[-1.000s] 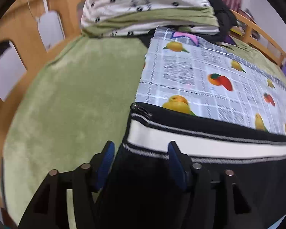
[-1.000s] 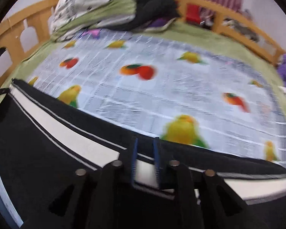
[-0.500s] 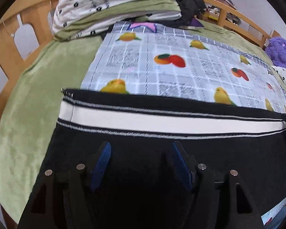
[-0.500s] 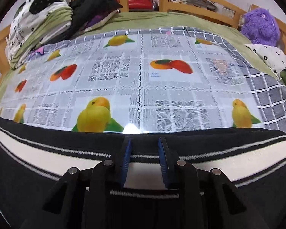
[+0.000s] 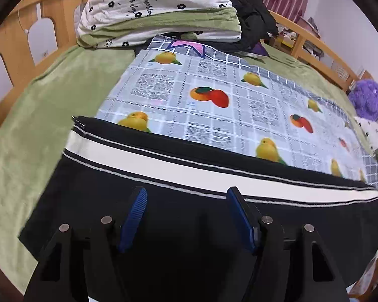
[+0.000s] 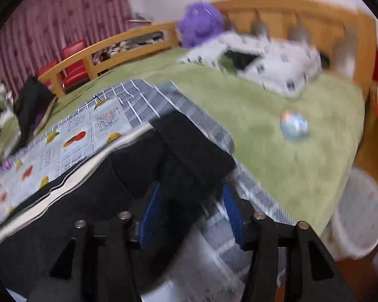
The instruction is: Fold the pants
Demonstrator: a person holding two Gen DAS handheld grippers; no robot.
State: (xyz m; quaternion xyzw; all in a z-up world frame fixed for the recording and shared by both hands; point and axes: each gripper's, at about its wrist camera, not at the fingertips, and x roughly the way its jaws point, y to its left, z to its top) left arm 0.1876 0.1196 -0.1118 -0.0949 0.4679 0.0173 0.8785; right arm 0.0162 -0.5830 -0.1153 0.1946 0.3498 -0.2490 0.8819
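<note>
Black pants (image 5: 88,201) with a white side stripe (image 5: 189,173) lie flat across a fruit-print cloth (image 5: 214,95) on the bed. My left gripper (image 5: 186,193) hovers over the black fabric just short of the stripe, open, with nothing pinched. The right wrist view is blurred by motion. There my right gripper (image 6: 191,188) is over the end of the pants (image 6: 194,146), near the bed's edge. Its jaws are opening; black fabric lies below the gap and the pads do not press on it.
A folded white and green bedding pile (image 5: 158,12) and dark clothes (image 5: 254,25) sit at the far end of the green blanket (image 5: 37,125). A purple plush toy (image 6: 199,22), a small blue ball (image 6: 294,125), wooden bed rails (image 6: 108,52) and a white bucket (image 6: 360,214) beside the bed.
My right gripper let go of the white stripe, widened, and swung quickly right to the pants' end. The left gripper shifted right along the pants and stayed open.
</note>
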